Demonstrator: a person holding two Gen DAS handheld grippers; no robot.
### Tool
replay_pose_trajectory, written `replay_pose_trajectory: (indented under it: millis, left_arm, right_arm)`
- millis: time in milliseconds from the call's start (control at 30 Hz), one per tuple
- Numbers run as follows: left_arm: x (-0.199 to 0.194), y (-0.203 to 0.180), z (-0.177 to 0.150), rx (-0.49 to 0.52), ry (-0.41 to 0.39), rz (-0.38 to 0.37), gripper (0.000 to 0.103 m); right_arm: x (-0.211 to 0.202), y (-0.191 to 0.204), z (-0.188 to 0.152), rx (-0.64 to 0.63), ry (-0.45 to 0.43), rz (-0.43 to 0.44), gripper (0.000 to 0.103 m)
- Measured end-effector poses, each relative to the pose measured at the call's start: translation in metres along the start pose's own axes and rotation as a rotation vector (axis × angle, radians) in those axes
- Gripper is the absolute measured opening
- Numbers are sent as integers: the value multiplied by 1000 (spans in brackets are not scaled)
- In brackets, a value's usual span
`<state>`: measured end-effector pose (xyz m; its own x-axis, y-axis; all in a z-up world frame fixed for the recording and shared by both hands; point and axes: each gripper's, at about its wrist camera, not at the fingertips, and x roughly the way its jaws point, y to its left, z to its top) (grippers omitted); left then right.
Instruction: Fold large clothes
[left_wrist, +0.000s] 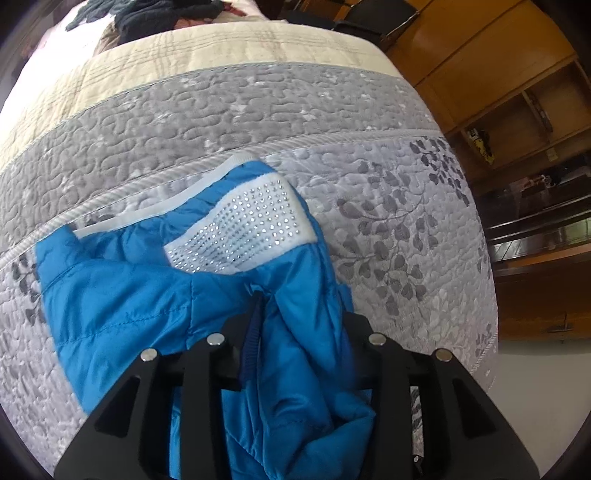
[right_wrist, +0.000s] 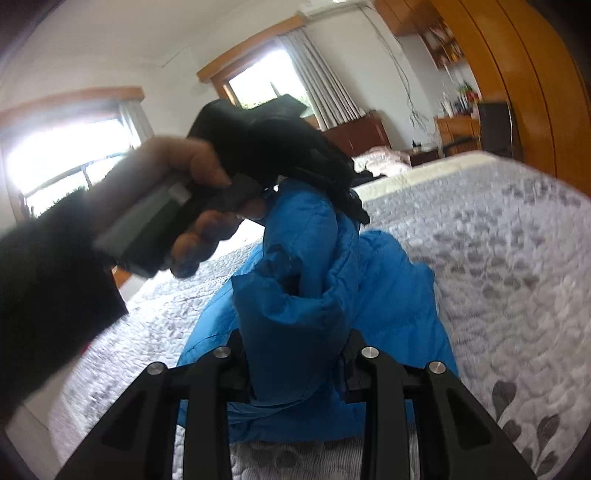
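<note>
- Nearest in the left wrist view, the left gripper (left_wrist: 299, 325) has its jaws clamped on a bunched fold of the blue padded jacket (left_wrist: 147, 295), with a dark ribbed cuff edge caught between them. The shell looks slick, so in my judgement a thick, puffy bunch like this could creep out under a pull.
- Nearest in the right wrist view, the right gripper (right_wrist: 295, 354) likewise has its jaws closed on a raised wad of the same jacket (right_wrist: 303, 280). With both grips on lumps rather than on a flat hem, the fold may well come out crooked.
- Just beyond, a hand (right_wrist: 192, 206) holds the left gripper above the lifted cloth. The two tools are close together, so they could knock each other or pinch extra layers.
- The rest of the jacket lies on the quilted bedspread (left_wrist: 388, 221), its white rhinestone panel (left_wrist: 251, 225) facing up. Dragging could snag the studs on the quilting.
- Farther off, dark clothes (left_wrist: 147, 14) are heaped at the far end of the bed, well apart, so they pose little risk.
</note>
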<state>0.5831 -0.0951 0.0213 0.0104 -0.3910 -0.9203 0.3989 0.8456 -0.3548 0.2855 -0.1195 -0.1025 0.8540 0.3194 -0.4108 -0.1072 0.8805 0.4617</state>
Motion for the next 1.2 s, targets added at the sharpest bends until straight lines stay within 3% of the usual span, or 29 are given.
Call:
replay_pose_trajectory:
  millis: [100, 200, 267, 367, 467, 567, 633, 833, 1000, 1067, 1100, 1200]
  left_arm:
    - [5, 0, -4, -3, -56, -34, 39]
    - [-1, -1, -8, -4, -174, -101, 50]
    - [-10, -1, -14, 9, -300, -149, 68]
    - [-20, -1, -24, 27, -378, -183, 74]
    - [-42, -3, -37, 77, -436, -184, 76]
    - [-71, 4, -52, 106, -464, -221, 83]
    - [-85, 13, -67, 117, -470, -252, 85]
    - [-102, 43, -115, 107, -438, -435, 86]
    - [-92, 50, -133, 98, -413, -474, 86]
    - [-87, 50, -138, 96, -409, -479, 86]
    - [-86, 50, -139, 94, -406, -484, 86]
    - [-87, 54, -144, 102, -411, -500, 86]
  right_arm:
    - [0, -14, -3, 60, 21, 28, 31]
    - [2, -36, -6, 181, 55, 98, 31]
    - [3, -51, -8, 252, 80, 133, 31]
    - [6, -71, -12, 342, 129, 185, 33]
    - [8, -85, -11, 401, 192, 250, 42]
    - [7, -96, 0, 448, 262, 364, 53]
    - [11, -107, 13, 487, 315, 445, 75]
    - [45, -121, 53, 479, 421, 498, 77]
    - [98, -120, 72, 497, 545, 507, 78]
    - [112, -121, 75, 508, 566, 514, 68]
    - [116, -120, 75, 500, 580, 509, 31]
    - [101, -112, 78, 390, 554, 467, 17]
